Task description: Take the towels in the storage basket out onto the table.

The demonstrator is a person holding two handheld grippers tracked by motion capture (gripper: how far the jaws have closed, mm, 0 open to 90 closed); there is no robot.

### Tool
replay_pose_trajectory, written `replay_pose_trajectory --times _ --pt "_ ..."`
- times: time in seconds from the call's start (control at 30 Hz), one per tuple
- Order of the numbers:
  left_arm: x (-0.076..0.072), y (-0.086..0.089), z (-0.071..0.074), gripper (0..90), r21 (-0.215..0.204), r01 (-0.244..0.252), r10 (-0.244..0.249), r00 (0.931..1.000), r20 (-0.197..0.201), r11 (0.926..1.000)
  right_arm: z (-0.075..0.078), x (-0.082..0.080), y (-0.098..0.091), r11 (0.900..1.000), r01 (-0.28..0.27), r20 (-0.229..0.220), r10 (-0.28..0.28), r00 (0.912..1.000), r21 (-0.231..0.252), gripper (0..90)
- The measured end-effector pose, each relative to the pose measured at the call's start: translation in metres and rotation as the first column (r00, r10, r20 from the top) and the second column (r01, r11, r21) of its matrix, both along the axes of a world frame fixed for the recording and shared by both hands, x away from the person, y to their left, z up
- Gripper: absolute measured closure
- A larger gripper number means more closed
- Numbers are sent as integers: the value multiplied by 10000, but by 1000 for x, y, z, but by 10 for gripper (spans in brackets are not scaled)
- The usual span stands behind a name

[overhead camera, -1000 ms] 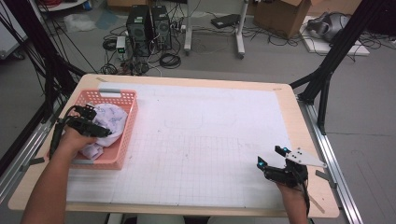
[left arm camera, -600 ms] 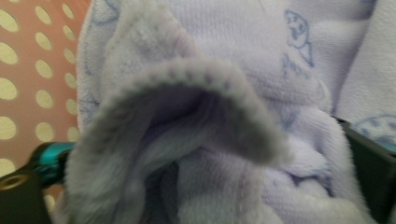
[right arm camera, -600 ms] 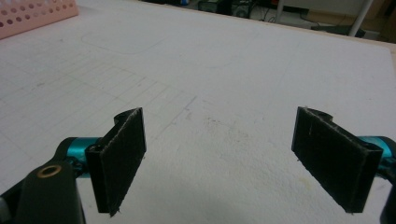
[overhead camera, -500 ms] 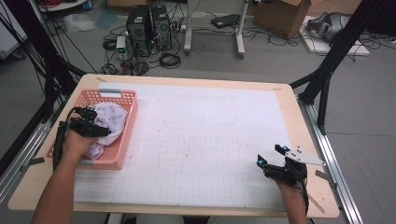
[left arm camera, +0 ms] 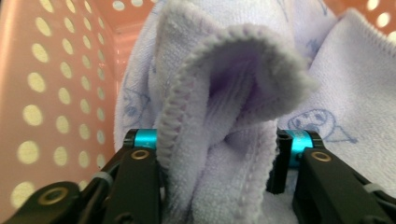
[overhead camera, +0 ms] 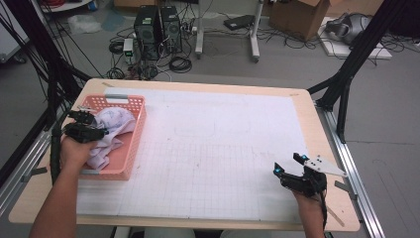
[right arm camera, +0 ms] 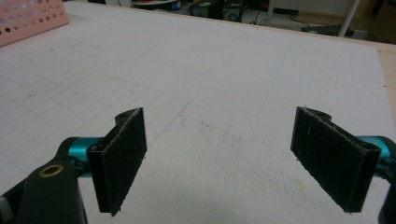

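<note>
The left gripper (left arm camera: pixel 217 154) reaches into the pink perforated basket (overhead camera: pixel 130 148) at the table's (overhead camera: pixel 237 148) left edge; its jaws have just been closing and now pinch a bunched fold of the lavender printed towel (left arm camera: pixel 233 93), apparently to lift it out. The towel lies crumpled inside the basket, the sole content visible there. The right gripper (right arm camera: pixel 233 158) rests on the white gridded mat (right arm camera: pixel 224 74) near the table's right corner, jaws spread wide and holding nothing, seemingly waiting its turn.
</note>
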State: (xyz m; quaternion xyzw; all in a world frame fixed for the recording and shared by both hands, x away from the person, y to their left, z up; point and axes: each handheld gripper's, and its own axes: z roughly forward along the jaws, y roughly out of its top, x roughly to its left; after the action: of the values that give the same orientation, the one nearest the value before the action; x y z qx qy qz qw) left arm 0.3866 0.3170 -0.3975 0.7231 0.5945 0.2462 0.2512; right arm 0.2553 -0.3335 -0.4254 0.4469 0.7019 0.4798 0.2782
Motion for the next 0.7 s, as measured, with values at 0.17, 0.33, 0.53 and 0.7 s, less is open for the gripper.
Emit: replay_pose_trajectory --times 0.17,0.33,0.53,0.7 --pt "-7 4 5 626 -681 15 20 9987 504 9977 -1 -1 0 10000 40 -30 -40 10000 42 173" --pt "-25 12 16 626 -1780 84 252 9823 1857 9840 0 -2 -2 9998 62 13 -62 10000 207 173" --pt "-33 21 25 626 -2389 273 423 9587 2813 9707 1 -1 -1 9998 107 33 -108 9999 193 173" --pt "-46 23 38 625 -2956 567 772 9033 4221 9536 1 -1 0 9997 82 50 -83 10000 244 173"
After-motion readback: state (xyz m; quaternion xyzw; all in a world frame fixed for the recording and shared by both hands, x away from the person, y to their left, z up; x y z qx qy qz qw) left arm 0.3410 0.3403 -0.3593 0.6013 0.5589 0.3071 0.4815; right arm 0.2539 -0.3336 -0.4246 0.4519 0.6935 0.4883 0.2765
